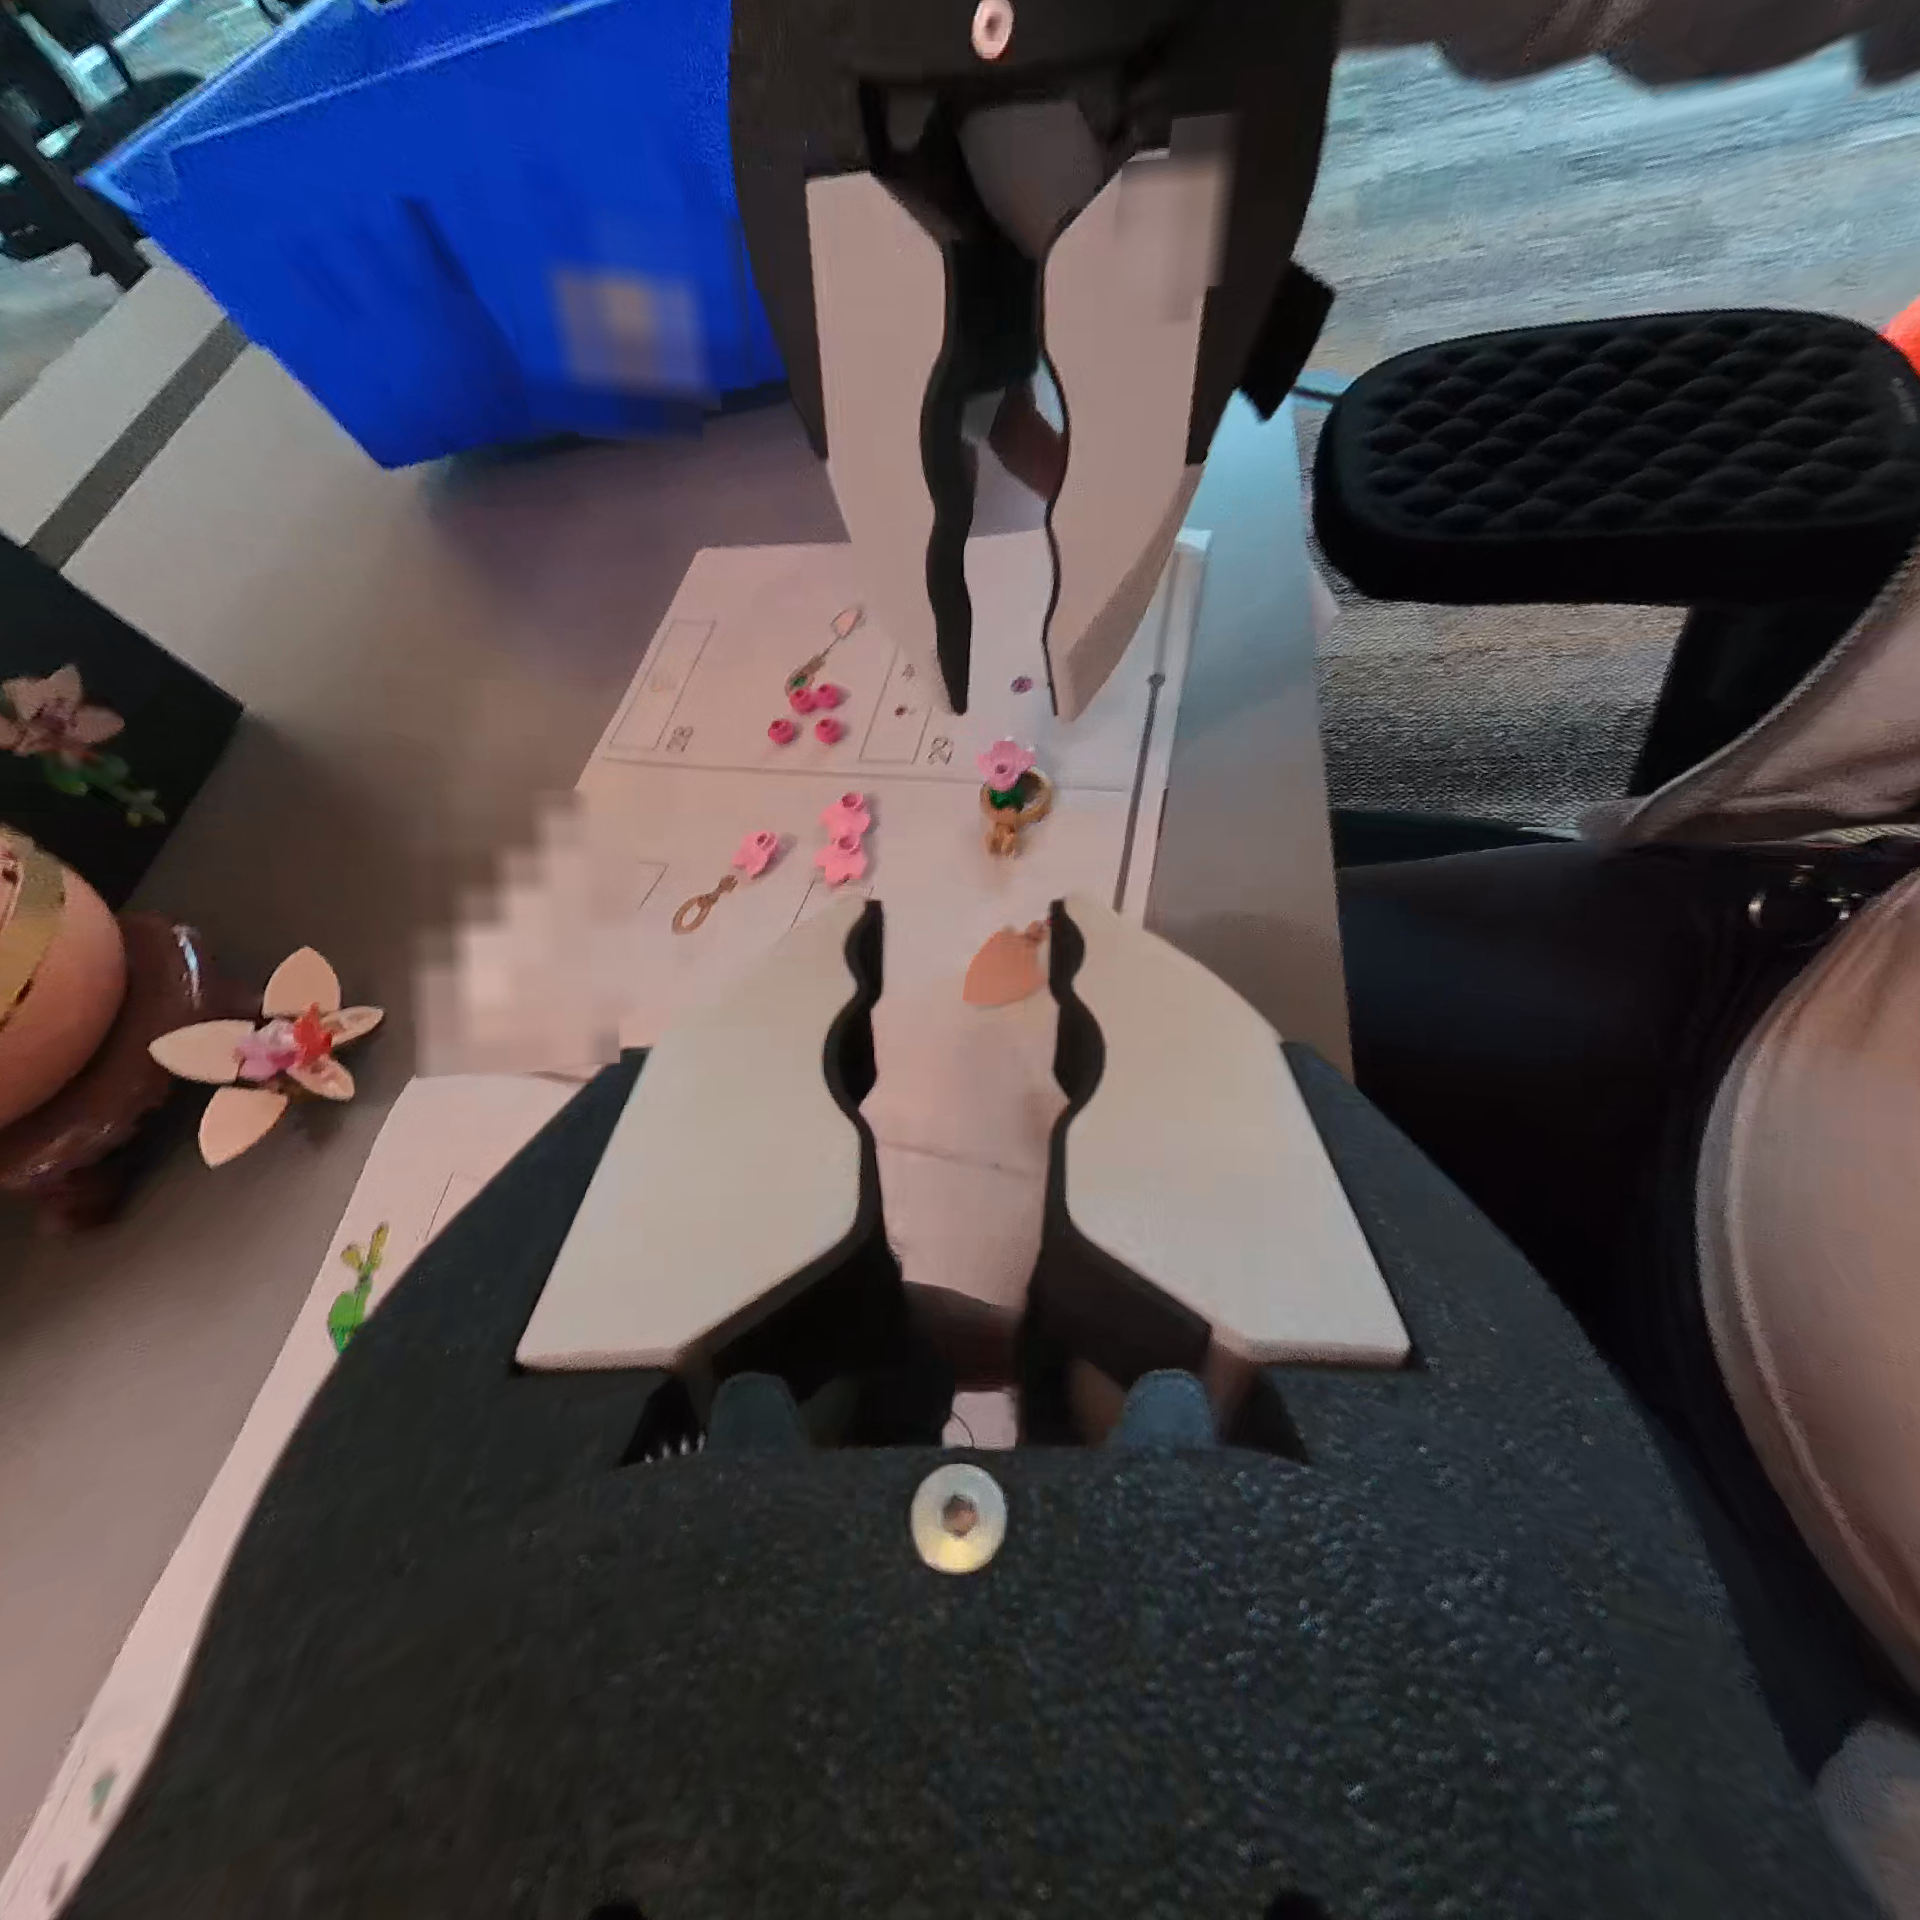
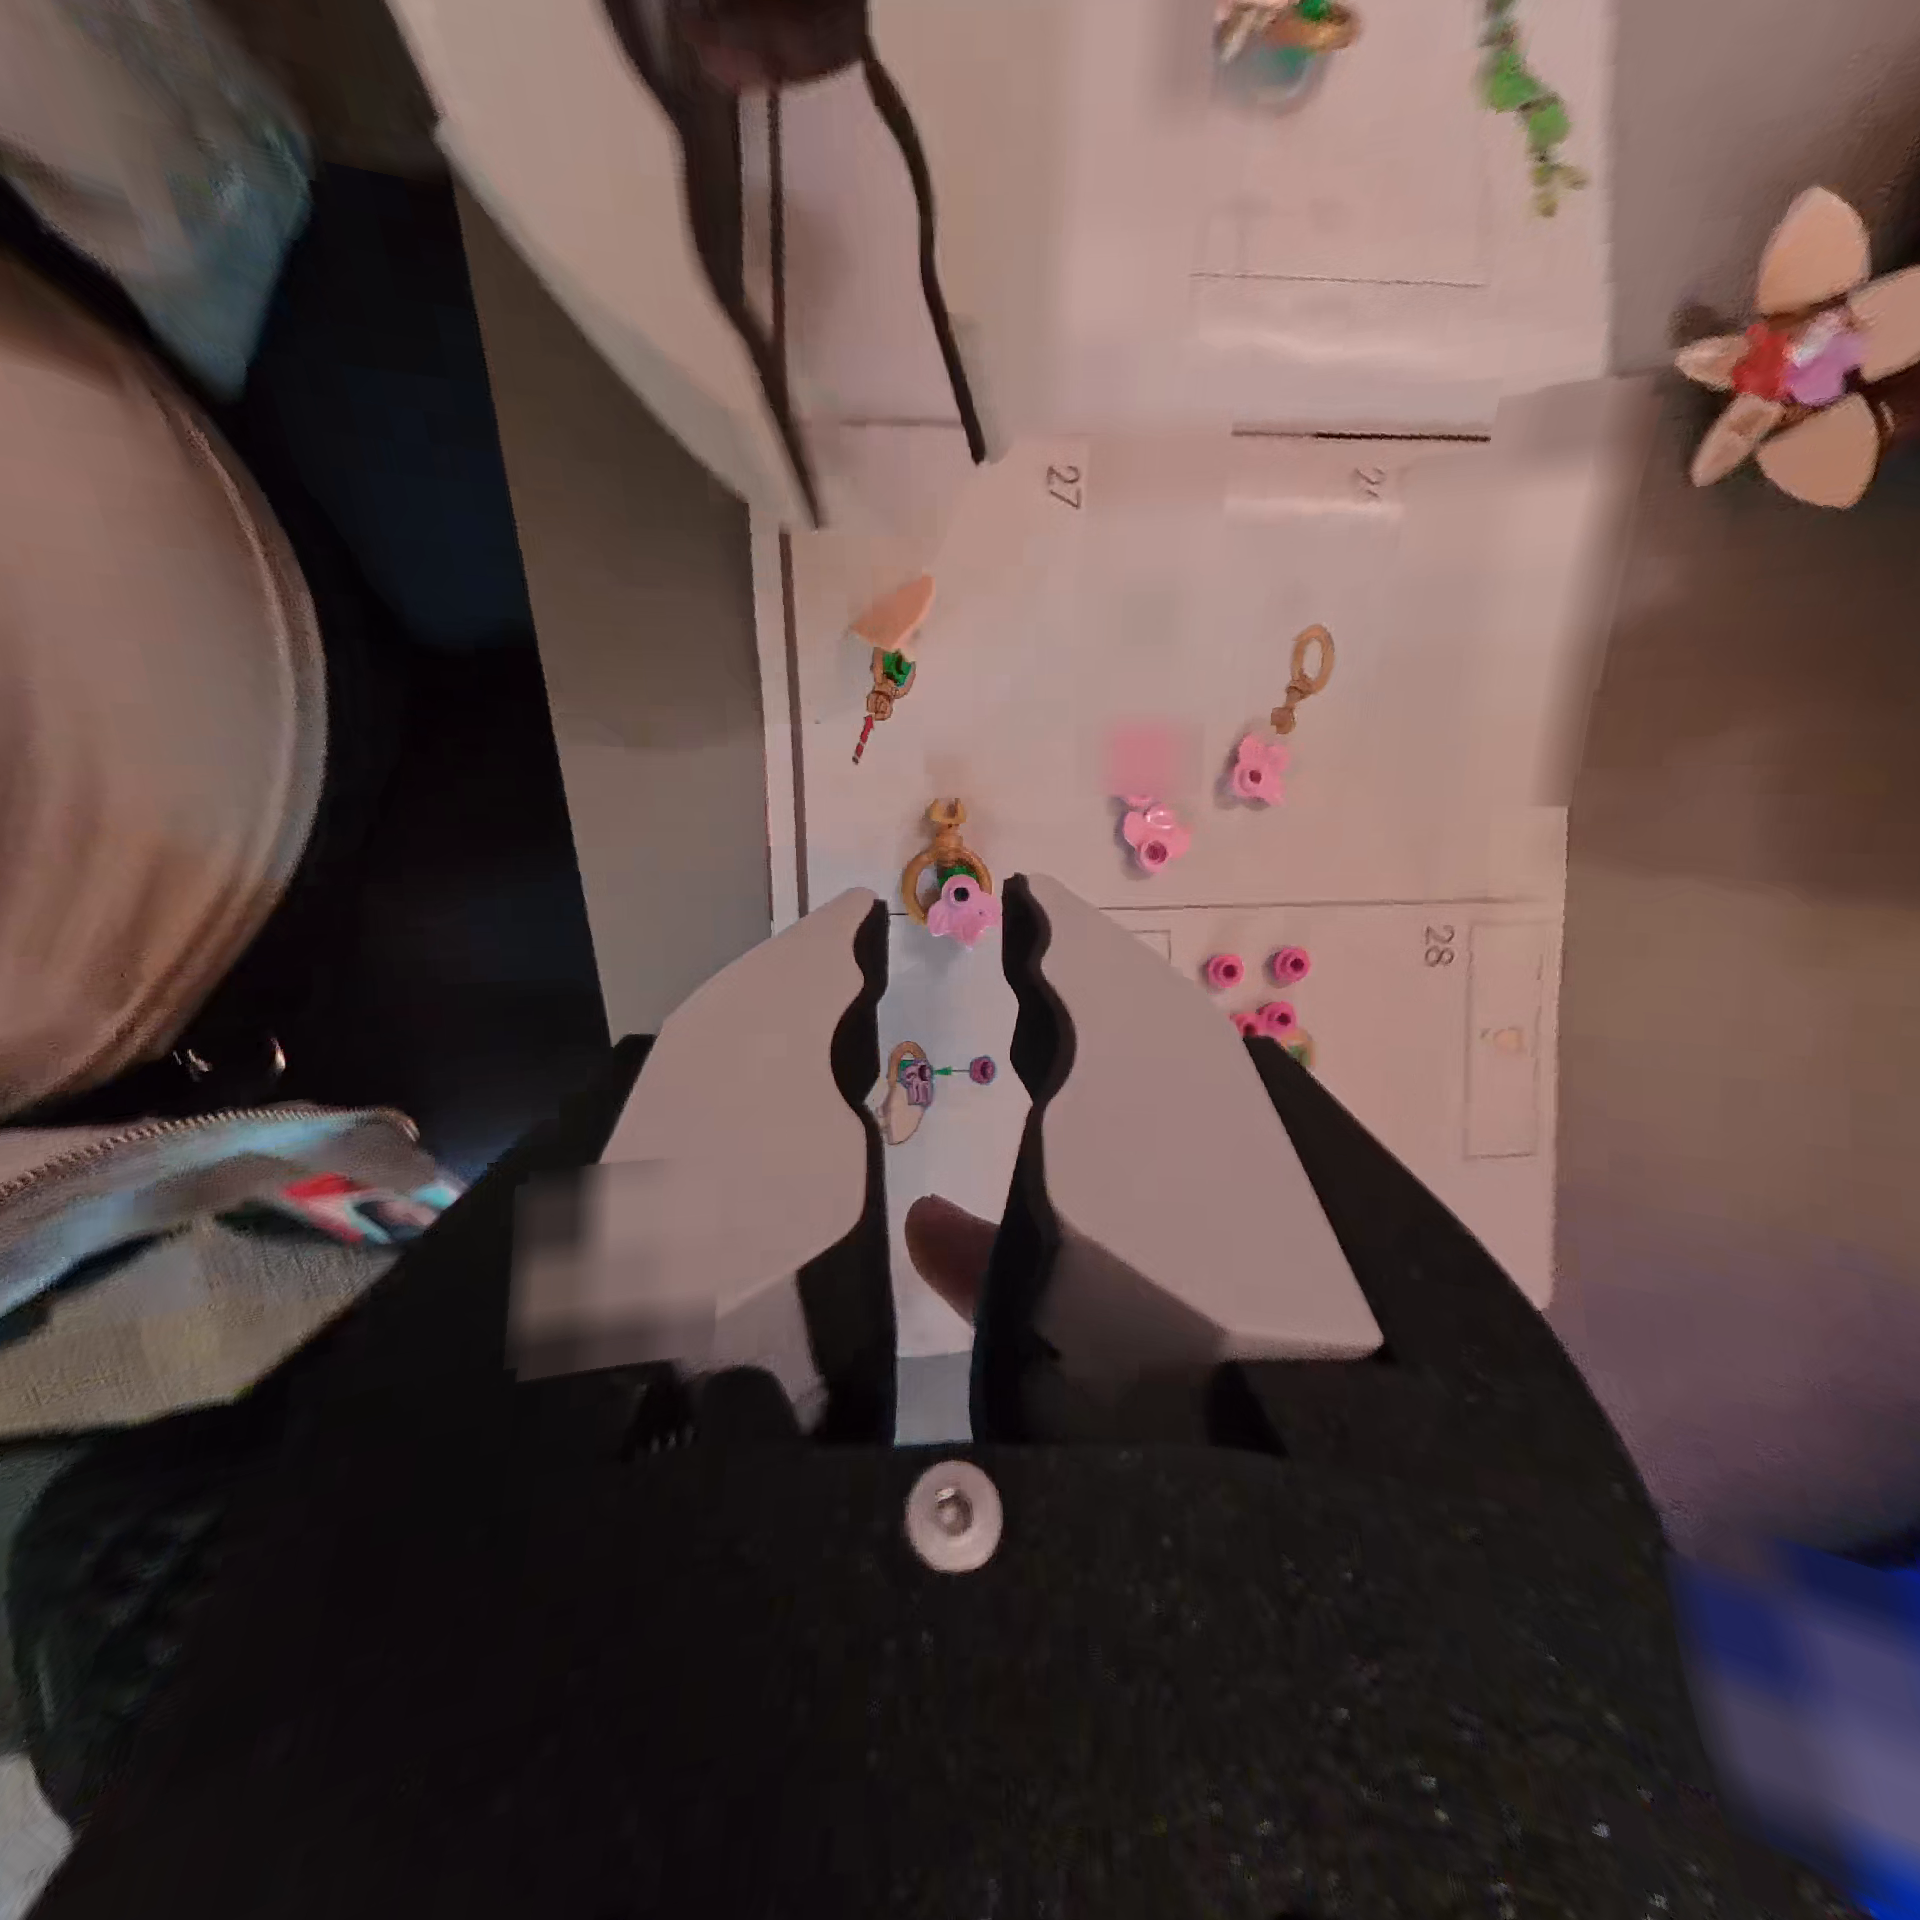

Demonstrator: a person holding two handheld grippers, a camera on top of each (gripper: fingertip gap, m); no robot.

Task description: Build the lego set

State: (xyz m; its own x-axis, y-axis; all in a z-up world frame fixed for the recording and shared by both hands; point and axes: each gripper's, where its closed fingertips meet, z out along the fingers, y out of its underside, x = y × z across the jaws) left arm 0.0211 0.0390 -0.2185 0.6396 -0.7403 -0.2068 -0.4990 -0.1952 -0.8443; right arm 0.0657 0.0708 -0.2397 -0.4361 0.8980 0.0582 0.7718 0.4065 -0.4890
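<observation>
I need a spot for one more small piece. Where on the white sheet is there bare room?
Bare paper lies between the gold ring with pink flower and the light pink flowers. Crowded: the dark pink studs and around the loose gold ring.

Soft, even indoor light with a faint pink cast falls on the white printed instruction sheet (image 1: 727, 665), leaving only weak shadows and no hard glare. Both wide-angle views bend strongly toward their edges. The right wrist view is dimmer, and motion blur smears its top and corners; the big blue plastic bin (image 1: 436, 229) looks soft.
</observation>
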